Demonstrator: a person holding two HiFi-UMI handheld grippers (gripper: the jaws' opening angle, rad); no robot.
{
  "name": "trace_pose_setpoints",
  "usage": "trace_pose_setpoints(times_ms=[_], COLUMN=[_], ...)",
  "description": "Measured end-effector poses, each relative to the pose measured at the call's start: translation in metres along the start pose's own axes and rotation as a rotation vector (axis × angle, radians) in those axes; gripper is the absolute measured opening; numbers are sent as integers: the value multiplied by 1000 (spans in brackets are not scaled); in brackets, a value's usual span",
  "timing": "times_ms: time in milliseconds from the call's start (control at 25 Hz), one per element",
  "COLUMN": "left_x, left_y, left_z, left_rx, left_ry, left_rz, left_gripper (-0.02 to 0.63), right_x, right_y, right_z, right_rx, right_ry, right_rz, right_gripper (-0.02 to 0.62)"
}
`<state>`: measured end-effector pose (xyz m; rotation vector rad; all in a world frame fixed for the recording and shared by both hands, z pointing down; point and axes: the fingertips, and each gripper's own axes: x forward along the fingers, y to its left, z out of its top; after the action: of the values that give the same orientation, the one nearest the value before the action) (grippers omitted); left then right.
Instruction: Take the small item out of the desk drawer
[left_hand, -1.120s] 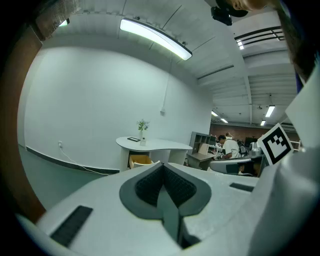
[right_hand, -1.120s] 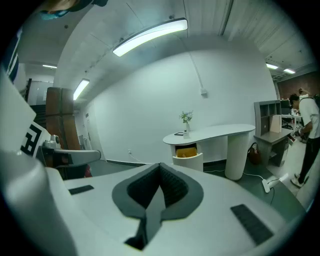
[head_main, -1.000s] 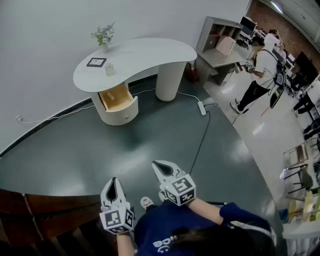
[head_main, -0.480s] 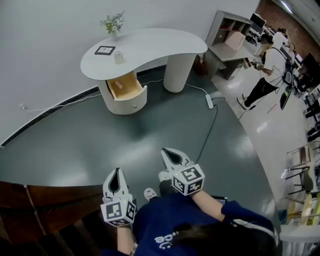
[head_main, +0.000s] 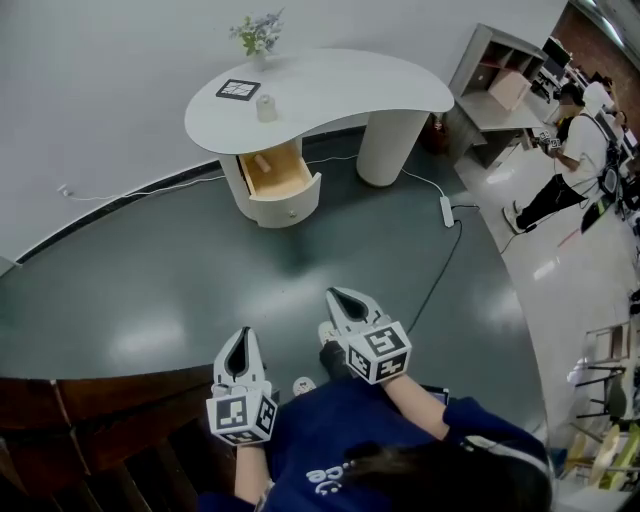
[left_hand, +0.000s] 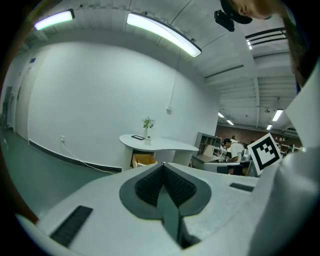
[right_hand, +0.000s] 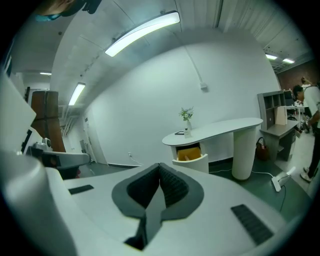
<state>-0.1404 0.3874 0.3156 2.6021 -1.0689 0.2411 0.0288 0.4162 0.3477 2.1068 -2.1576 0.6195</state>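
Observation:
A white curved desk (head_main: 330, 90) stands by the far wall, its drawer (head_main: 280, 172) pulled open to show a wooden inside. A small pale item (head_main: 262, 160) lies in the drawer near its back. Both gripper views show the desk (left_hand: 160, 146) (right_hand: 220, 131) and the open drawer (left_hand: 144, 160) (right_hand: 190, 154) far ahead. My left gripper (head_main: 239, 342) is shut and empty, low in the head view, several steps from the desk. My right gripper (head_main: 335, 297) is shut too, with nothing between its jaws.
On the desk stand a vase of flowers (head_main: 258, 33), a small jar (head_main: 266, 108) and a dark framed card (head_main: 238, 89). A power strip (head_main: 447, 210) and its cable (head_main: 437, 275) lie on the dark floor. A person (head_main: 565, 160) stands at right near shelves (head_main: 500, 85).
The desk has shifted rightward and slightly closer in the head view as I move toward it. Both grippers stay shut and held low in front of me.

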Motion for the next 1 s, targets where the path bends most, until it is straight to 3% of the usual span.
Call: trace_pose_setpoints(times_ms=[360, 680, 1000], left_x=[64, 123, 166], left_y=[-7, -20, -42], left_z=[28, 35, 37], left_rx=[-7, -8, 4], left_ry=[-24, -29, -12], left_rz=[67, 115, 110], left_gripper=[5, 5, 5], right_x=[57, 90, 106], right_y=[-32, -80, -125], right_z=[42, 67, 72], right_rx=[-53, -77, -43], right_ry=[-5, -12, 11], right_rz=[124, 160, 162], right_gripper=[8, 8, 8])
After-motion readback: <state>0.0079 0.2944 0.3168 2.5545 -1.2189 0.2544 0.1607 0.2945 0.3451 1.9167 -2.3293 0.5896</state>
